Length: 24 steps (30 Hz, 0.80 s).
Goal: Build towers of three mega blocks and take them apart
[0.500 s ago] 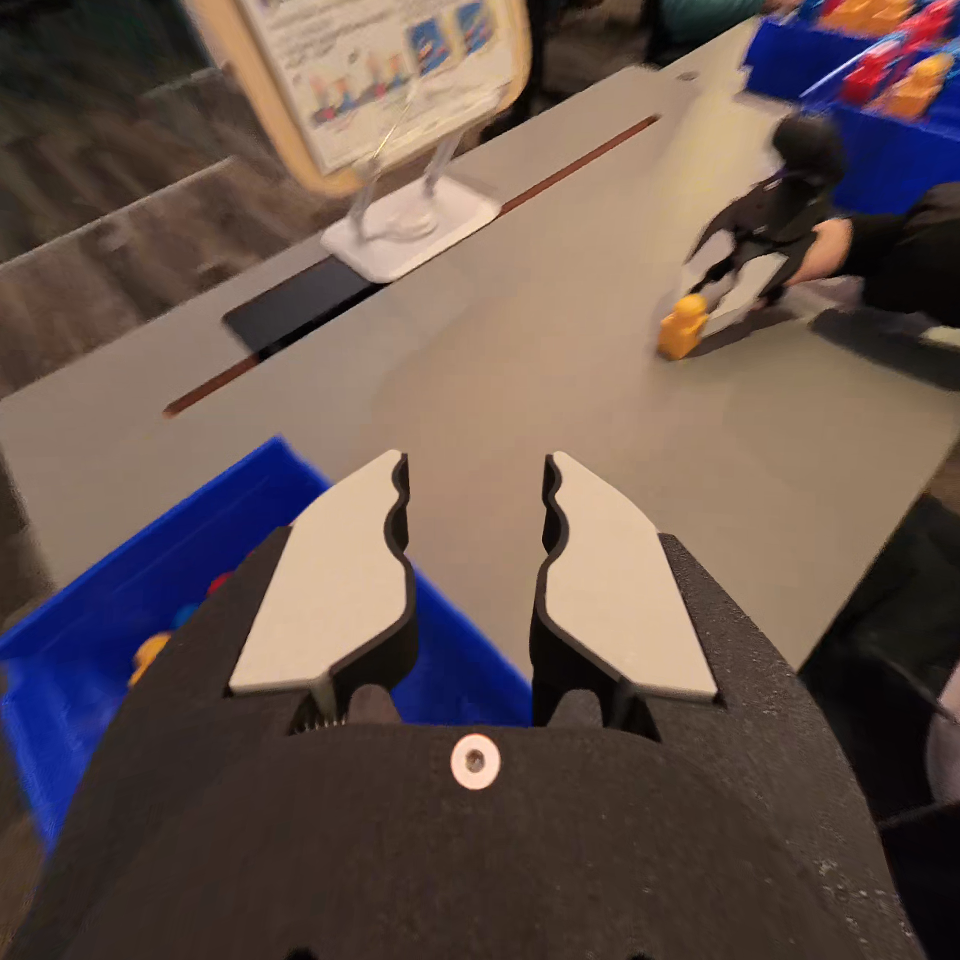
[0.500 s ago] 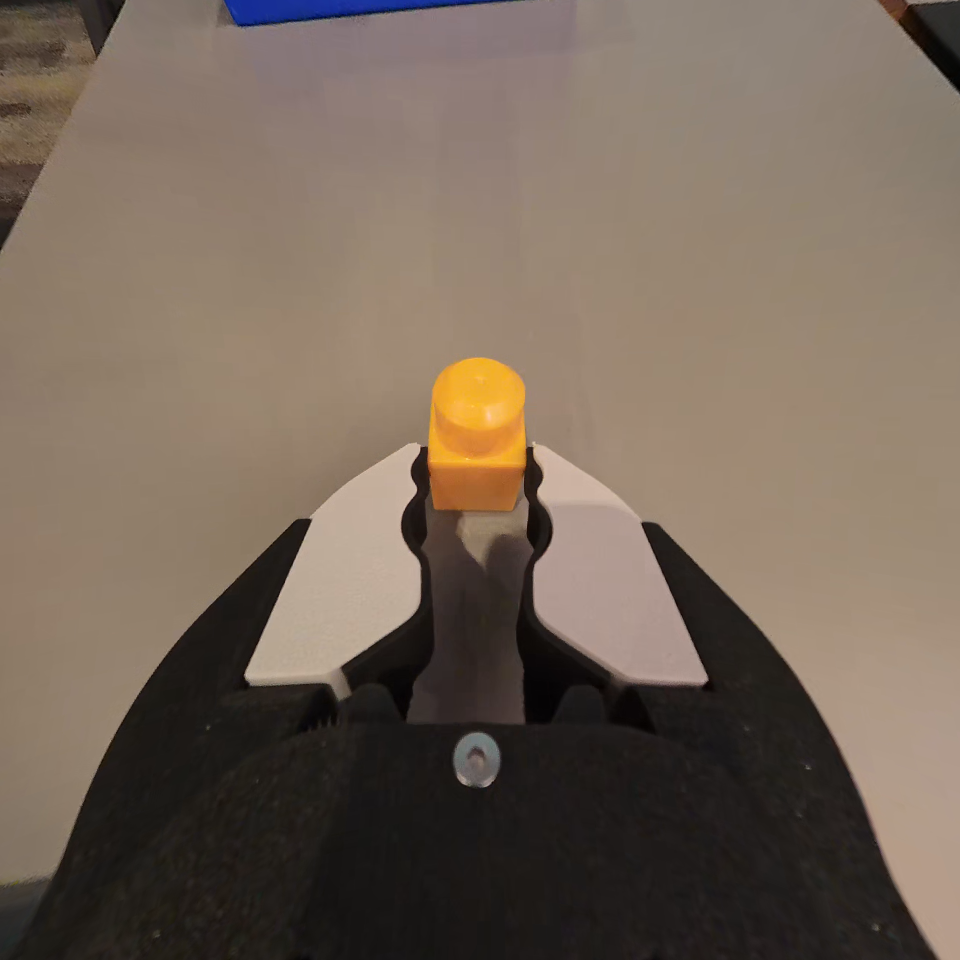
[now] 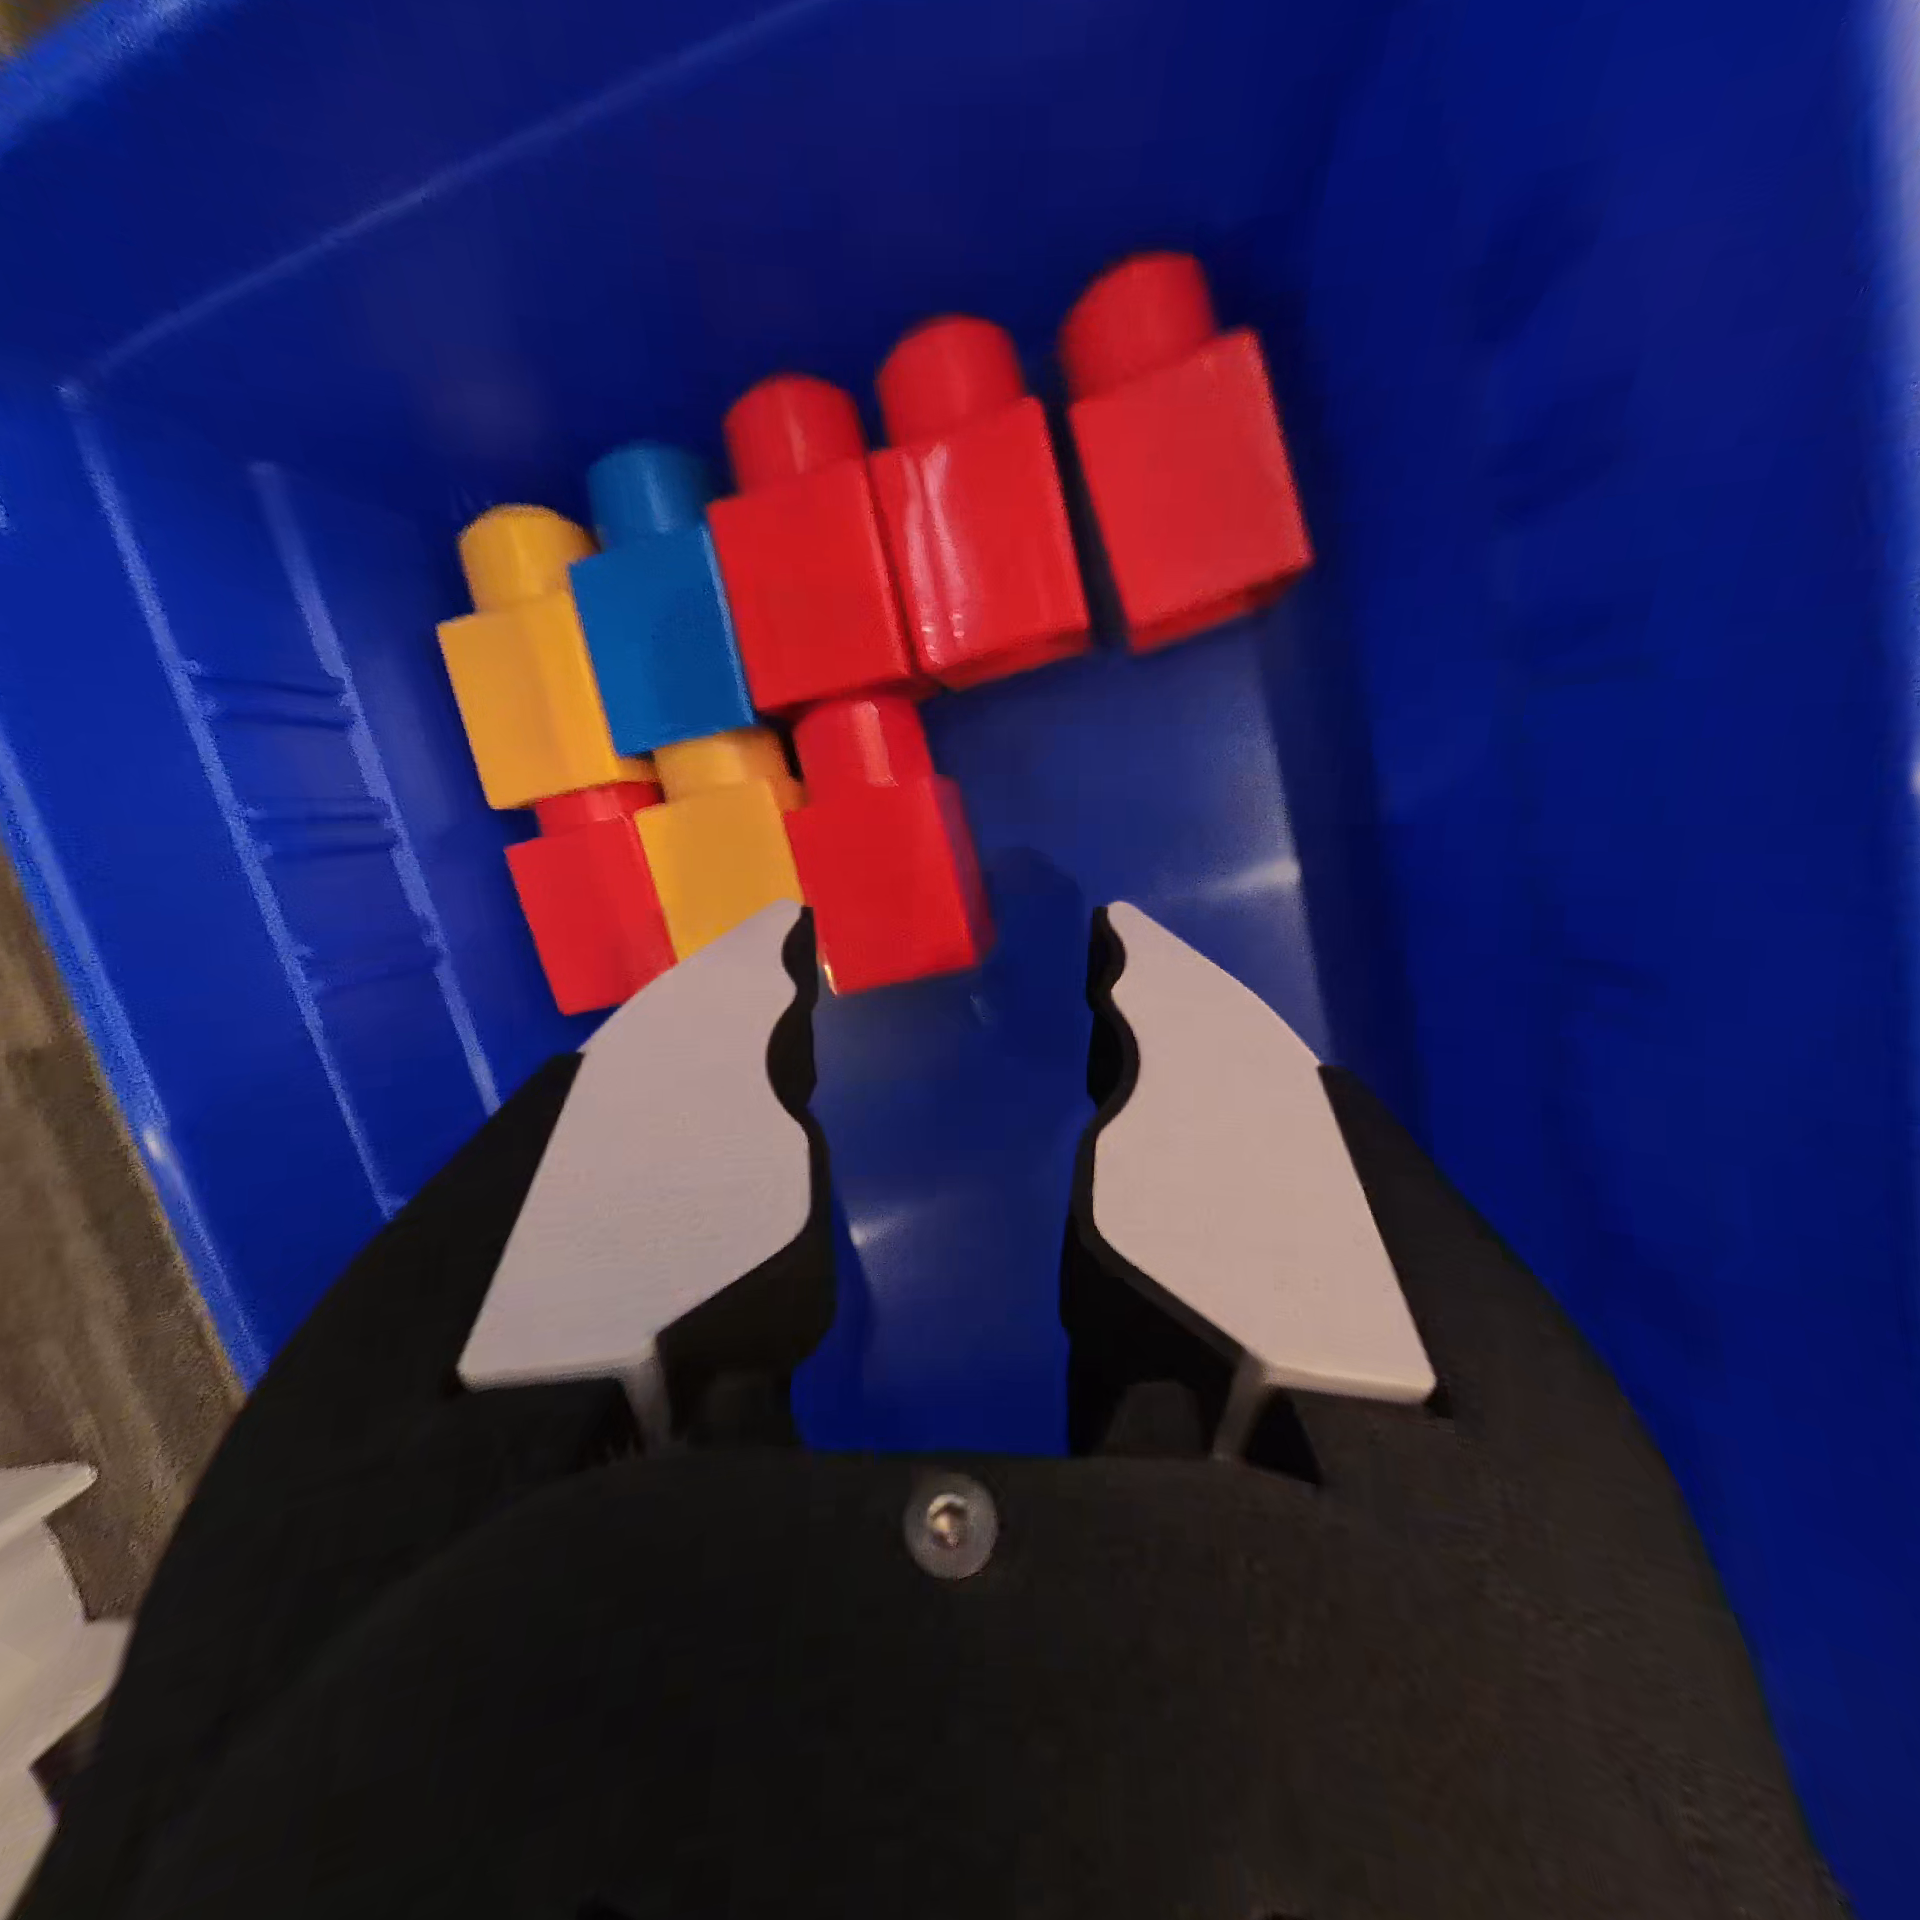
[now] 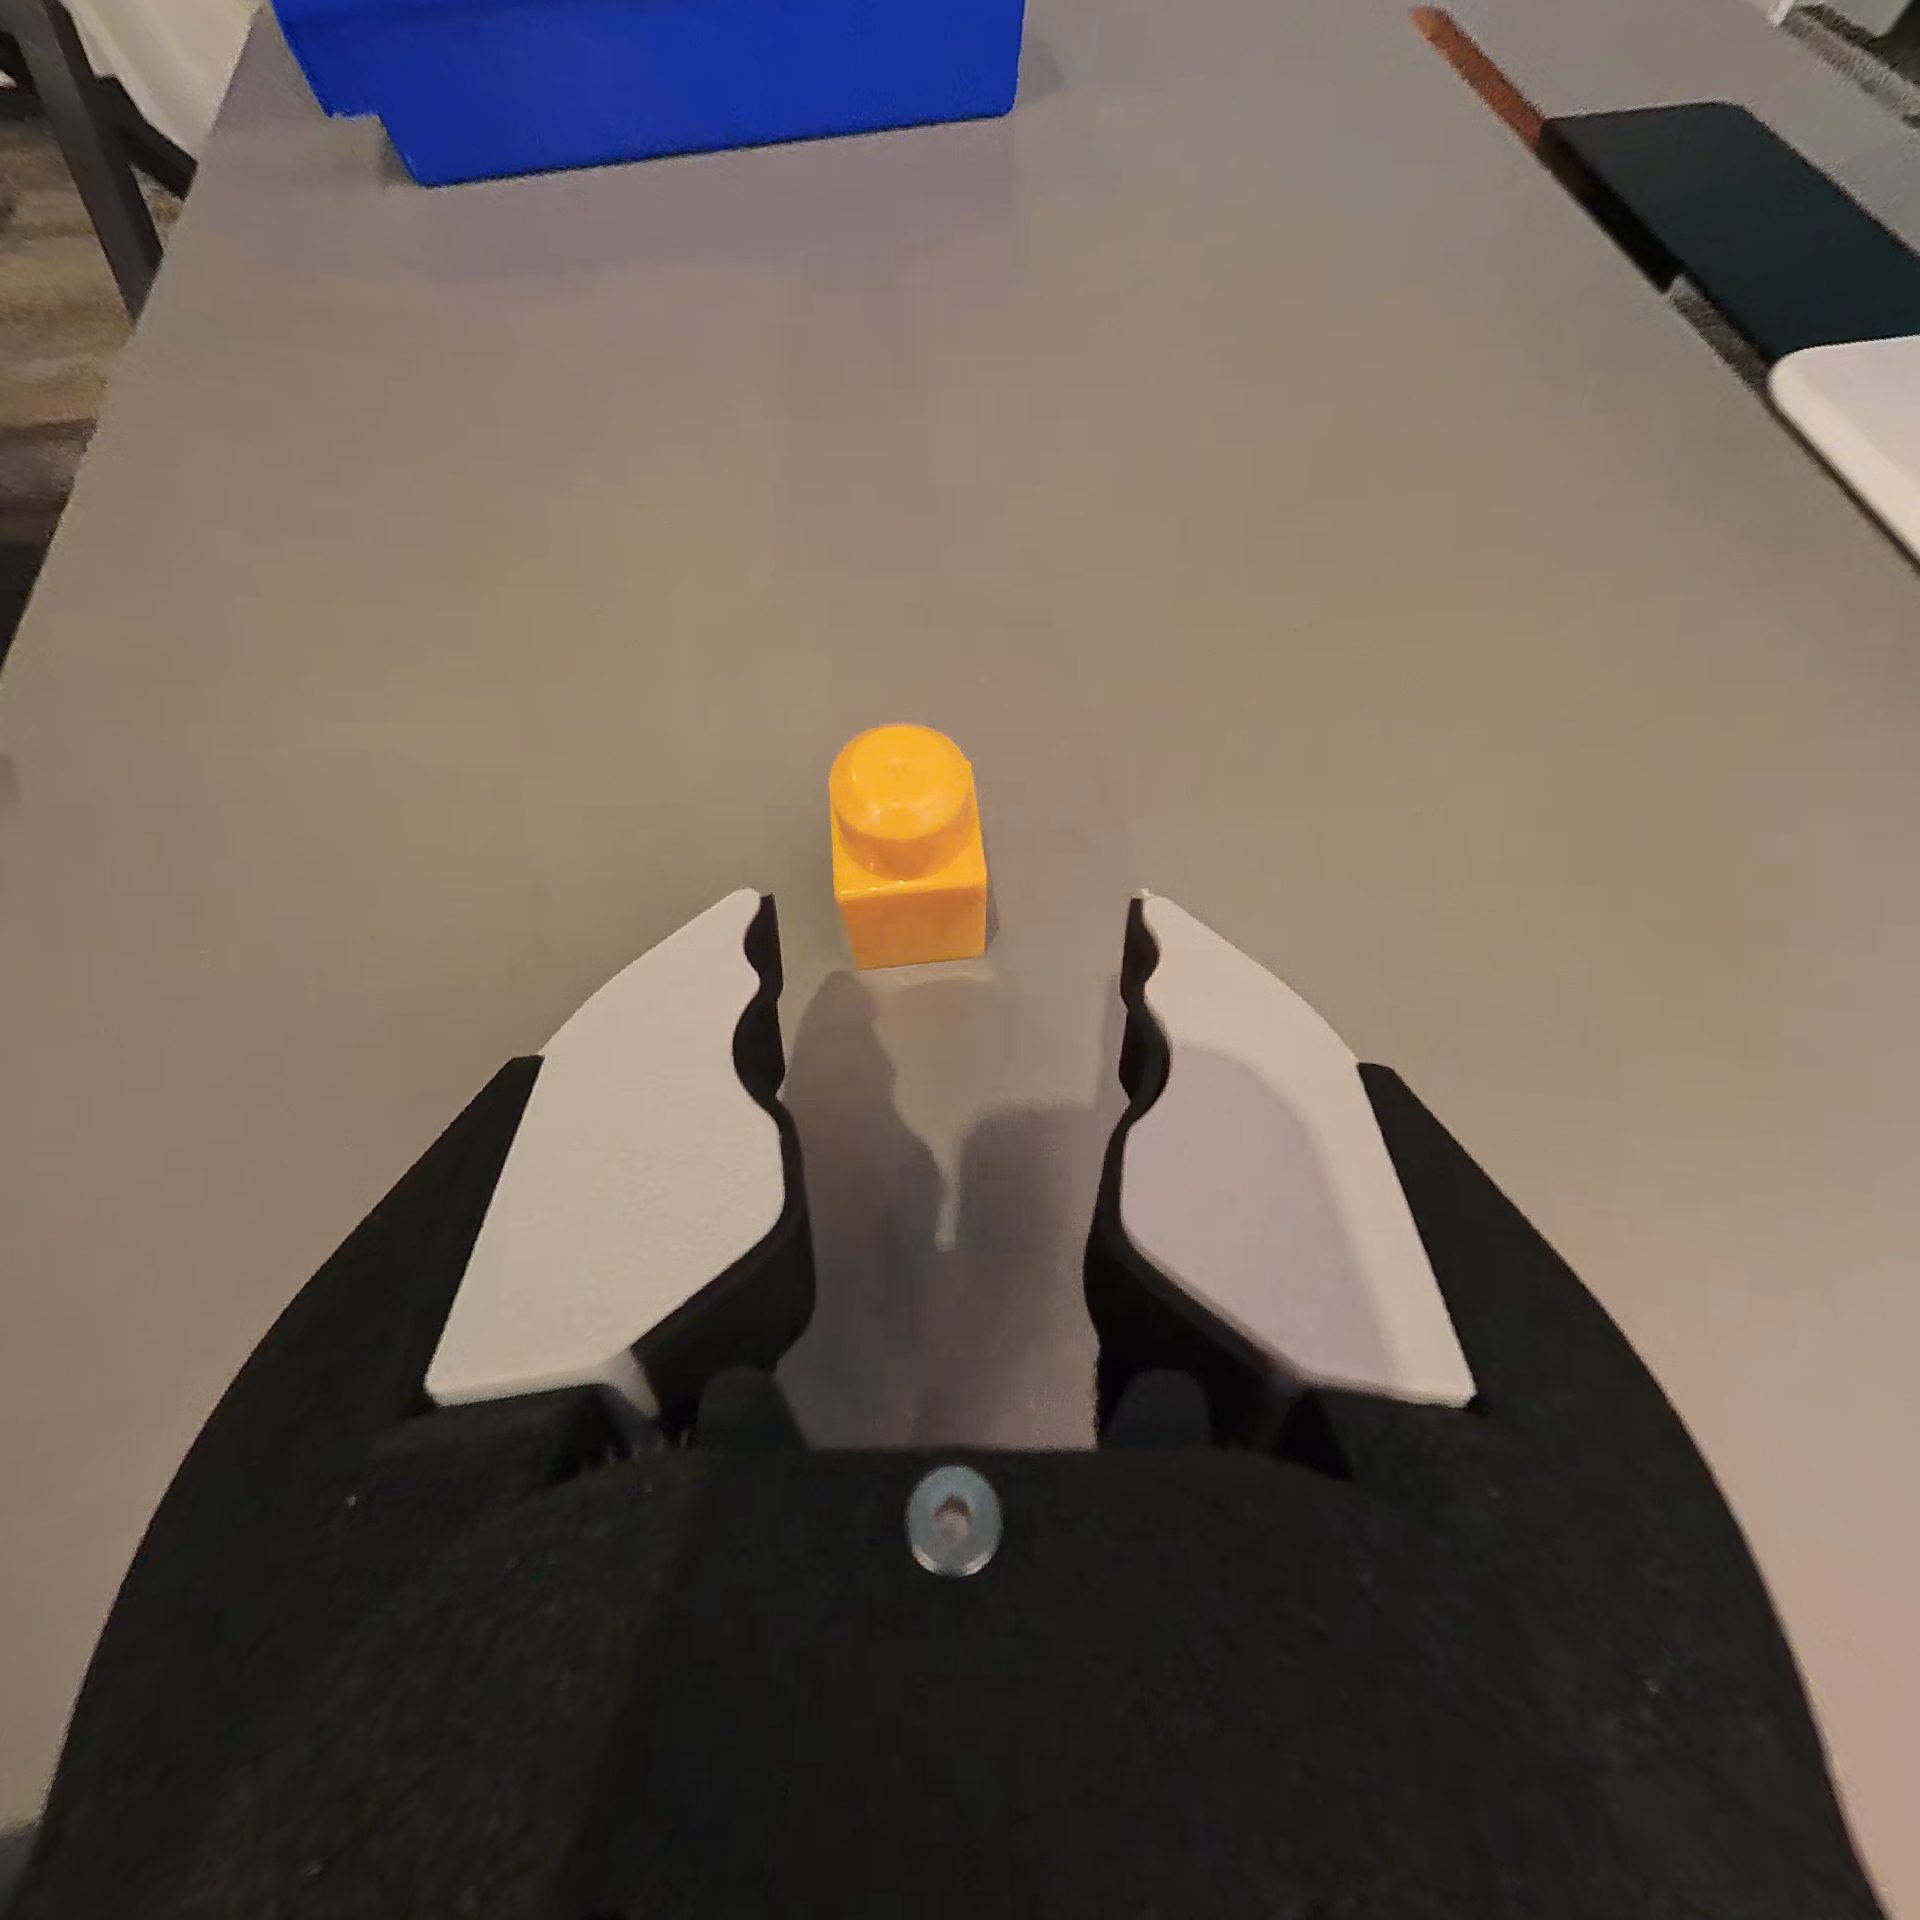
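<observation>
In the left wrist view my left gripper (image 3: 951,940) is open and empty, lowered inside a blue bin (image 3: 1558,727). Several mega blocks lie on their sides on the bin floor: red ones, two yellow ones and one blue block (image 3: 660,623). The nearest red block (image 3: 883,862) lies just ahead of my left fingertip. In the right wrist view my right gripper (image 4: 951,914) is open and empty. A single yellow block (image 4: 906,847) stands upright on the grey table (image 4: 520,571), just beyond the fingertips and apart from both.
The blue bin (image 4: 665,83) stands at the table's far end in the right wrist view. A dark panel (image 4: 1745,218) and a white base (image 4: 1860,426) sit at the right edge. Floor shows left of the bin in the left wrist view.
My left gripper has swung from over the table down into the blue bin. My right gripper has opened, let go of the yellow block and drawn back a little.
</observation>
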{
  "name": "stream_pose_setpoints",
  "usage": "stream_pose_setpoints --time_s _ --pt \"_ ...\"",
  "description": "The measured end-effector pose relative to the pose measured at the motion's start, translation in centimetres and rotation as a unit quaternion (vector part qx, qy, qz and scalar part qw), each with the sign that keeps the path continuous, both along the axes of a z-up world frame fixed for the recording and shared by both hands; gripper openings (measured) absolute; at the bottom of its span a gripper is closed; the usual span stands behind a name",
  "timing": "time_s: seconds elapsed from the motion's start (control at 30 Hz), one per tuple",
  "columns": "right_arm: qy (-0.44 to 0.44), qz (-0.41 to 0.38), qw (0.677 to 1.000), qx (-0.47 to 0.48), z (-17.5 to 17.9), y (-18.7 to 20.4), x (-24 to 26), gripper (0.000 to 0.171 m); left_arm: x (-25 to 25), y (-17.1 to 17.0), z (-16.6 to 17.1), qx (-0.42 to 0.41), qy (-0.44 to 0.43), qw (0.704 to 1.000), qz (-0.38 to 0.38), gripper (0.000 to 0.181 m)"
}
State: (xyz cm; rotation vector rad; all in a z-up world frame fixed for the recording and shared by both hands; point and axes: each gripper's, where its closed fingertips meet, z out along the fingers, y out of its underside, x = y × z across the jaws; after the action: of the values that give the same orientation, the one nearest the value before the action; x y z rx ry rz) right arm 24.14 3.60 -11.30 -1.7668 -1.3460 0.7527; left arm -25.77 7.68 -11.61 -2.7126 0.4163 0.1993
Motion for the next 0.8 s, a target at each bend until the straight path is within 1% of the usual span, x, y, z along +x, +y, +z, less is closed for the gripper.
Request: stream_pose_setpoints --time_s 0.07,0.17,0.23,0.27,0.37,0.43,0.5,0.6,0.63,0.73,0.8 --pt "0.007 -0.007 1.000 -0.005 0.3 -0.1 0.9 0.061 -0.6 1.3 -0.2 0.012 0.032 0.999 0.014 0.049" --pt "0.003 -0.015 1.000 -0.012 0.1 -0.1 2.1 0.060 -0.3 2.0 -0.9 0.012 0.067 0.998 0.002 0.044" --pt "0.004 -0.018 1.000 -0.015 0.0 -0.1 2.7 0.059 0.3 1.5 -1.8 -0.008 0.071 0.997 -0.006 0.046" --pt "0.006 -0.019 1.000 -0.016 -0.1 0.0 2.9 0.059 0.5 1.5 -1.9 -0.003 0.075 0.997 -0.008 0.049" --pt "0.008 -0.019 1.000 -0.017 -0.1 0.1 3.2 0.059 0.7 0.9 -2.0 0.006 0.083 0.996 -0.023 0.050" --pt "0.013 -0.018 1.000 -0.015 0.1 0.3 3.2 0.058 1.1 0.2 -1.9 0.004 0.066 0.997 -0.027 0.051" --pt "0.020 -0.017 1.000 -0.016 0.2 0.4 3.2 0.058 1.3 -0.3 -1.2 0.005 0.046 0.999 -0.024 0.046" --pt "0.024 -0.018 0.999 -0.015 0.3 0.7 3.1 0.058 -0.6 0.5 1.3 0.053 0.071 0.996 0.002 0.042" --pt "0.025 -0.019 0.999 -0.015 0.3 0.8 3.1 0.058 -1.0 0.2 1.4 0.045 0.055 0.997 0.022 0.041" --pt "0.029 -0.018 0.999 -0.019 0.4 0.8 3.0 0.057 -0.6 -1.1 -0.2 -0.018 -0.027 0.997 0.076 0.048" --pt "0.031 -0.017 0.999 -0.018 0.4 0.8 3.0 0.057 -0.4 -1.5 -1.3 -0.041 -0.044 0.994 0.087 0.050"
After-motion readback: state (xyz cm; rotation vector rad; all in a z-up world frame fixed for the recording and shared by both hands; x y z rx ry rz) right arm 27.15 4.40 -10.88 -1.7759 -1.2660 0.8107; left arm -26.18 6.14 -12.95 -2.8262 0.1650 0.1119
